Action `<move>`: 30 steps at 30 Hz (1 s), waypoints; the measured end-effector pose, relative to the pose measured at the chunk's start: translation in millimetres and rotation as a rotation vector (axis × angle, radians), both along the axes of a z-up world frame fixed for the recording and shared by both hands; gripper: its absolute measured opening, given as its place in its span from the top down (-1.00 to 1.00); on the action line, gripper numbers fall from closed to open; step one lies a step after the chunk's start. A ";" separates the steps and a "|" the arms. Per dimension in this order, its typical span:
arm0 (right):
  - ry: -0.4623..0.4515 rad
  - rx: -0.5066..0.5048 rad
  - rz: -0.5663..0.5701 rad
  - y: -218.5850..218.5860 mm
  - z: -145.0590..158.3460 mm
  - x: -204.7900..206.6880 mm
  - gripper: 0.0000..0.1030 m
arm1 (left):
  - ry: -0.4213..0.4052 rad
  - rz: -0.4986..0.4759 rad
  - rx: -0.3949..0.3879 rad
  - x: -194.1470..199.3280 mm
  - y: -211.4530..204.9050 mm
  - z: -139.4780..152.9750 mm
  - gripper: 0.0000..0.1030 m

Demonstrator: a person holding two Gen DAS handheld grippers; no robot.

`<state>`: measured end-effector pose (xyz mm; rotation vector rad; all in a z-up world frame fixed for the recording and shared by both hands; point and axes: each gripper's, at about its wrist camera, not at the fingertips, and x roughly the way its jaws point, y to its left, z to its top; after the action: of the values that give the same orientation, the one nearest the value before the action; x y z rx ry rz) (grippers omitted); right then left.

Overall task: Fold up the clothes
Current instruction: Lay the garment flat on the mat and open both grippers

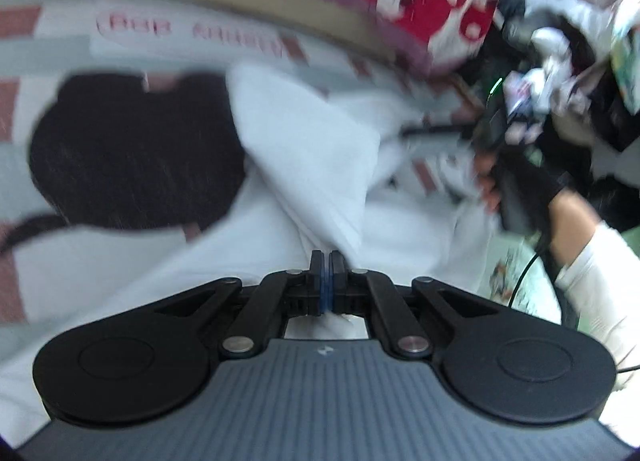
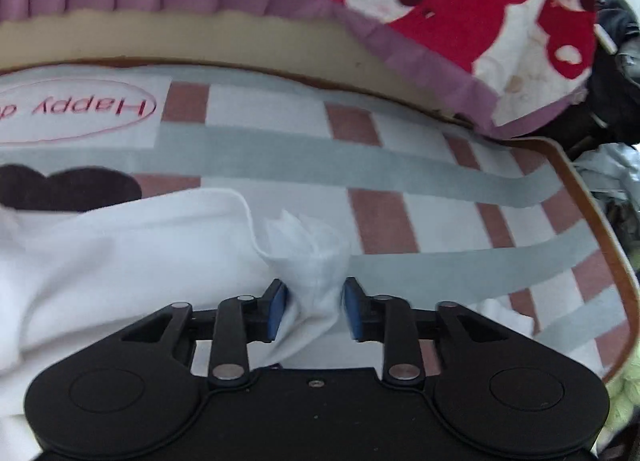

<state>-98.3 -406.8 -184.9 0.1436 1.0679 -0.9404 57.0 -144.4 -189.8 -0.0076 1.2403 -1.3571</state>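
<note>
While the left-wrist picture is blurred, the left gripper (image 1: pixel 327 261) can be seen low in the middle of the frame with its blue-padded jaws pressed together, and white cloth passes between them and shows again just under them. A white garment (image 1: pixel 304 165) is thus clenched there; it spreads up from the jaws toward the centre of the frame as a raised fold. Under it lies a checked sheet (image 1: pixel 60 27) of white, grey and dull red squares, marked with a large dark heart shape (image 1: pixel 132 149) at the left. At the right of that frame a gloved hand (image 1: pixel 516 189) is seen around a dark handle, with a white sleeve below it.

In the right-wrist picture the right gripper (image 2: pixel 314 301) is set low in the middle with its jaws apart. A bunched corner of the white garment (image 2: pixel 120 253) stands in the gap between the blue pads (image 2: pixel 276 311); it touches the left pad, but whether it reaches the right one cannot be told. The rest of the garment is spread across the lower left of the frame. Along the upper edge a cushion (image 2: pixel 440 1) with a purple frill and red bear print is seen, resting beyond the checked sheet (image 2: pixel 400 165).
</note>
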 end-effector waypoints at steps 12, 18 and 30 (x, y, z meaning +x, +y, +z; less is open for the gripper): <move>-0.332 0.442 0.447 54.8 -3.8 82.0 -0.40 | 0.009 0.019 0.062 -5.0 -4.0 -14.9 0.98; -0.326 0.385 0.554 64.9 -8.7 46.2 0.96 | -0.031 0.024 -0.011 7.4 7.1 4.1 0.96; 0.026 0.371 0.213 40.0 6.4 -118.2 0.78 | -0.143 0.205 0.070 33.2 19.0 3.9 0.45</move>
<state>-216.5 -366.8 -178.5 0.3175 1.2484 -0.5485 90.2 -125.4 -186.0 0.0109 1.1331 -1.1172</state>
